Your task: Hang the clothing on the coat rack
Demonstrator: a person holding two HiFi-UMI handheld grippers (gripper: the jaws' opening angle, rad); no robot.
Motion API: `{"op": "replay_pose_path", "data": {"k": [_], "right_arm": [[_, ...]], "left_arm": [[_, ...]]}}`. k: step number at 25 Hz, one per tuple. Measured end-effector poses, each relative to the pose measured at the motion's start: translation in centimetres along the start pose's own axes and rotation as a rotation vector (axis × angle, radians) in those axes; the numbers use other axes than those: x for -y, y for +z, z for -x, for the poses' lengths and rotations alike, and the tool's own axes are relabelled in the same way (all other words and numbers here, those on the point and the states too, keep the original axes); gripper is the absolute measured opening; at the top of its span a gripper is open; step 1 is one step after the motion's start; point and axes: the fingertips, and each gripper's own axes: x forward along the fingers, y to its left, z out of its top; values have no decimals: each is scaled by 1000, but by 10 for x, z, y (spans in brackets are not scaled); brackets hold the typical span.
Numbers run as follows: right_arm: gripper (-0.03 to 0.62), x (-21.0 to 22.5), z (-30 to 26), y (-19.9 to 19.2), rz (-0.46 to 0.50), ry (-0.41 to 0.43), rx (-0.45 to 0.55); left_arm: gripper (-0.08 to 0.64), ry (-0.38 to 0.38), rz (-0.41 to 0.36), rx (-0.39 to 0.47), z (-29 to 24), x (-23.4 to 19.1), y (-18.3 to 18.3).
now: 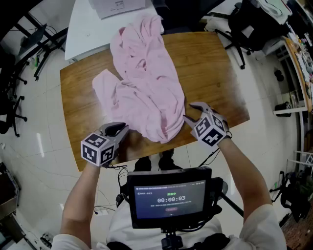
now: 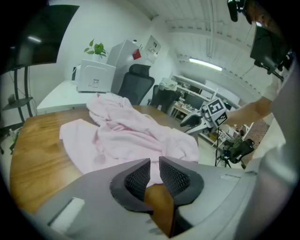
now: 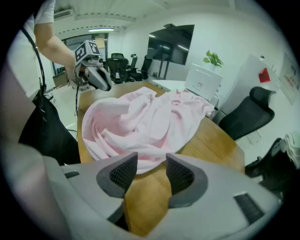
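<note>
A crumpled pink garment (image 1: 146, 83) lies spread over the wooden table (image 1: 210, 68). My left gripper (image 1: 121, 129) hovers at the table's near edge, just left of the garment's hem. Its jaws stand a narrow gap apart, with only bare wood showing between them (image 2: 154, 161). My right gripper (image 1: 192, 112) sits at the garment's near right edge with its jaws wide open and nothing between them (image 3: 151, 159). The pink garment (image 3: 145, 122) lies just ahead of its fingertips, apart from them. The pink garment (image 2: 136, 131) also fills the middle of the left gripper view. No coat rack is in view.
A white table (image 1: 88, 24) with a white box (image 1: 117, 6) adjoins the far edge. Black office chairs (image 1: 239, 29) stand at the far right and black stands (image 1: 19, 58) at the left. A screen (image 1: 168, 197) hangs at the person's chest.
</note>
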Motion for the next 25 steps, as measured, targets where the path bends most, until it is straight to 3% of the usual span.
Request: {"op": "replay_pose_path", "data": {"k": [7,14,18,24,25], "right_arm": [[195,-8,-7,42,214,102,30],[196,-31,-33,45,476,245,-85],[187,-37,-50,43,551,311,-161],[172,-46,-62,36,562,366,-240],[146,-47,-62,35,560,369,-244]], "left_arm": [[148,-143,-130,58,-19,30,42],[193,-229,-240,49,-47,55,66],[220,-285,-315,-15,-70,67,69],[230,-330,-381,-174,-96,72,43],[230,-340,-385,-198,-97,74,37]]}}
